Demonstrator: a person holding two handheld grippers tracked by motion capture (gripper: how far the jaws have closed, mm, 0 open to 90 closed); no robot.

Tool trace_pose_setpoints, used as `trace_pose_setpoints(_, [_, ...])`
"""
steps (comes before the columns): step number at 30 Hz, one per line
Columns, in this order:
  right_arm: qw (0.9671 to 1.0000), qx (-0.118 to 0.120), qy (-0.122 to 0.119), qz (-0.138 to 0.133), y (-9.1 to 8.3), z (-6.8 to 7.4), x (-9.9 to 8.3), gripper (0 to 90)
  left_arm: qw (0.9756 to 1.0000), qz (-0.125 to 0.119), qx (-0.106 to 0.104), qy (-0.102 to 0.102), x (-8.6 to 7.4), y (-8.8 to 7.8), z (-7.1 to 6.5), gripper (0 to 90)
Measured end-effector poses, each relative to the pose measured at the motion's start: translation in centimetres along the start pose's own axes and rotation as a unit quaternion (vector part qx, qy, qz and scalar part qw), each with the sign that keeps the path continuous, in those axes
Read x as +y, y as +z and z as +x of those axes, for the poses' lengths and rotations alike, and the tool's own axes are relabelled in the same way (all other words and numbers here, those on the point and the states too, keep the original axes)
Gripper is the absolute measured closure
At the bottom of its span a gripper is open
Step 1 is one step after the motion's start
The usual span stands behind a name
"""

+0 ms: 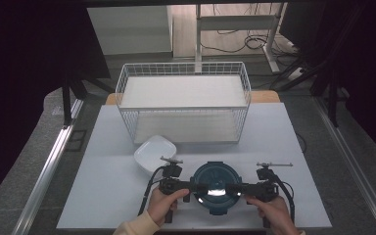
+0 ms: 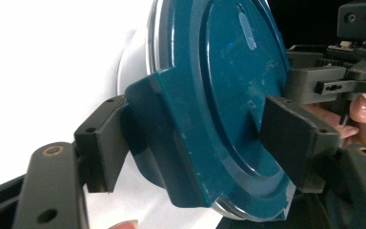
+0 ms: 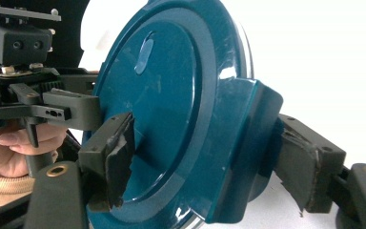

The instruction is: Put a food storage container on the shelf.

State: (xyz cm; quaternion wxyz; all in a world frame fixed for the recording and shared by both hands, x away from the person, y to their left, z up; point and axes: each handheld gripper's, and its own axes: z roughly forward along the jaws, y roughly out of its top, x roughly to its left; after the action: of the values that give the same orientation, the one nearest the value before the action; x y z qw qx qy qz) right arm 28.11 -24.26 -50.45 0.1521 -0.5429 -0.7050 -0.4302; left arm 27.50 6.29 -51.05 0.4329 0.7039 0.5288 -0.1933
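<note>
gripping stage: left gripper (image 1: 190,186) and right gripper (image 1: 244,187) jaws clamped on opposite latch tabs of teal lidded container (image 1: 217,188). next: level, simultaneous lift.

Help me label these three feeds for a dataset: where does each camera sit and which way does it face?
High view: above the person's side of the table, looking forward and down at the wire basket, white dish and teal lidded container; both hands and forearms enter from below.
Left gripper view: rides the left gripper, looking along its jaws, which straddle a lid tab.
Right gripper view: rides the right gripper, facing the opposite tab.
Shared: each gripper view shows the teal lid and the other gripper beyond it.
</note>
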Motion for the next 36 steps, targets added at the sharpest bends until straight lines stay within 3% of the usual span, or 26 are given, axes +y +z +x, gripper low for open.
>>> trace_pose_setpoints(17, [0.9993, -0.006, 0.006, -0.038, -1.3, 0.6, -0.2, 35.4, 0.9996, -0.025, 0.002, 0.013, -0.2, -0.9, -1.1, 39.3])
trace_pose_setpoints(31, [0.9980, -0.015, -0.031, -0.052, -1.8, 1.6, -0.1, 36.3, 0.9989, -0.033, 0.002, 0.034, -0.1, -1.8, -1.5, 41.5])
trace_pose_setpoints(36, [0.9970, -0.016, -0.046, -0.060, -2.2, 2.2, 0.0, 36.3, 0.9979, -0.041, 0.003, 0.050, 0.0, -2.2, -2.0, 41.5])
